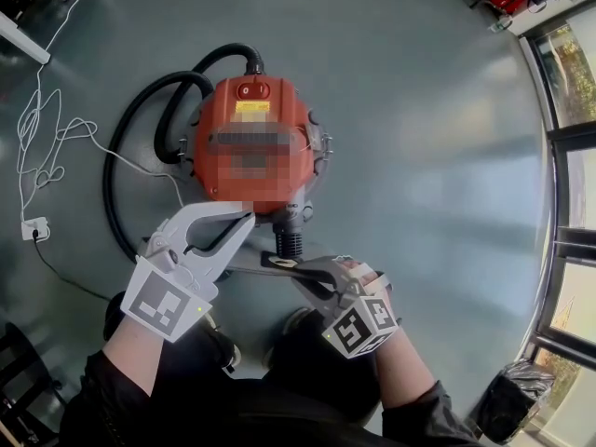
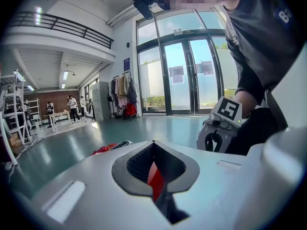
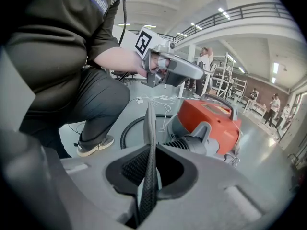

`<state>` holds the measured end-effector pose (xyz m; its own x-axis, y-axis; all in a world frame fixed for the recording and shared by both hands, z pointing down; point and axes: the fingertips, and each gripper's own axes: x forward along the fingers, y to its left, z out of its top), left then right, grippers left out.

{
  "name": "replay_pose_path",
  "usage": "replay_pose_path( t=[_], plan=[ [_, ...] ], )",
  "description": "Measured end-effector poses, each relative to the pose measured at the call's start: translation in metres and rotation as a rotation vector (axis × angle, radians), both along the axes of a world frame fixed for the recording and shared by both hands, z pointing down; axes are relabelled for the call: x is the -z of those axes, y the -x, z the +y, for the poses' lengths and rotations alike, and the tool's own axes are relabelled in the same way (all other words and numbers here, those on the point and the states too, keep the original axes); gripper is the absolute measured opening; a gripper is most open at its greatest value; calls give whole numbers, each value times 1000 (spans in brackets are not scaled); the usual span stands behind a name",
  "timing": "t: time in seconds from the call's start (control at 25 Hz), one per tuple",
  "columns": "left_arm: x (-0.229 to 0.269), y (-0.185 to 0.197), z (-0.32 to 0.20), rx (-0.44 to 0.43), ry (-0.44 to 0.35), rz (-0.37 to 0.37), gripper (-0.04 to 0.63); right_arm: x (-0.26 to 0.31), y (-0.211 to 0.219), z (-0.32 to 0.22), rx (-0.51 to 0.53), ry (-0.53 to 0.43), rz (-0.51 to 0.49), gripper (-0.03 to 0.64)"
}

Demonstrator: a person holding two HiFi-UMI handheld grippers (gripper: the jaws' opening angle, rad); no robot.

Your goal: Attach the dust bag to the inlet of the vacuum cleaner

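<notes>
Wrist of right hand pitched downward

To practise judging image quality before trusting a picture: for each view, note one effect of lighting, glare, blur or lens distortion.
Head view: the floor shows soft glare, and the window frames bow outward. Left gripper view: the glass doors are very bright, and the left tongs, close to the lens, look soft. Right gripper view: the railing curves and the corners go dark.
</notes>
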<state>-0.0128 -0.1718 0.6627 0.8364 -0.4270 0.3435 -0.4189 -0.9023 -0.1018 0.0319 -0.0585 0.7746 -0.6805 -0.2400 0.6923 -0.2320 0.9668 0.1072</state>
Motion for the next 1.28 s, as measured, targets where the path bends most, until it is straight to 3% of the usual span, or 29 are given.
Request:
replay_pose_path(
  t=[0.44,0.72,1.08,1.28],
  plan=[
    [-8,11,-39,-1,-136,-48,18,-1,4,-3,50,-54,-8,21],
    [-4,15,-74,-3,-183,-63,71,-2,-5,-6,19,-68,-25,21],
    [-17,1,-98,-144,-217,-192,92,-4,-5,-13,21,-100,-28,23],
    [-16,-10,-110,-179,-208,-191,74,-3,-6,-15,25,-95,-32,25]
  ],
)
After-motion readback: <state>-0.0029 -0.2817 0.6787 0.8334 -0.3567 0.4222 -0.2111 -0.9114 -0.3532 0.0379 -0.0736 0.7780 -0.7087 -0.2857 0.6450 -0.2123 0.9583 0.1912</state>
